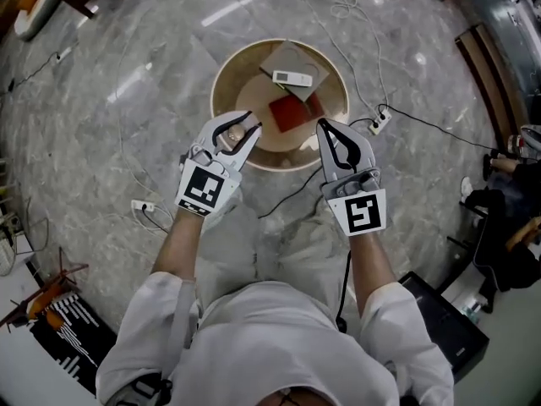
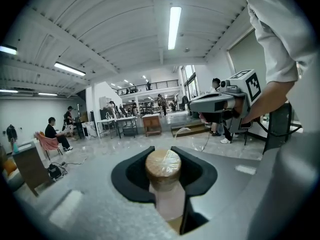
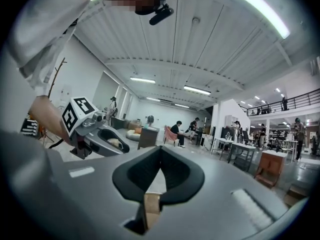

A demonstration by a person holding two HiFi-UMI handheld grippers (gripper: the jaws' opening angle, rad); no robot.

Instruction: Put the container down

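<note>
My left gripper (image 1: 250, 125) is shut on a small container (image 1: 236, 131), a pale jar with a round cork lid (image 2: 162, 165) that stands upright between the black pads. It hangs over the near rim of a round wooden table (image 1: 336, 76). In the left gripper view the jar fills the gap between the jaws of the left gripper (image 2: 163, 151). My right gripper (image 1: 324, 125) is beside it to the right, over the same rim. Its jaws are shut with their tips touching and nothing between them, as the right gripper view also shows for the right gripper (image 3: 160, 150).
On the table lie a dark red square piece (image 1: 289, 113) and a brown card (image 1: 287, 60) with a white remote (image 1: 292, 78). Cables and power strips (image 1: 380, 122) lie across the marble floor. A black case (image 1: 448, 328) stands at the lower right.
</note>
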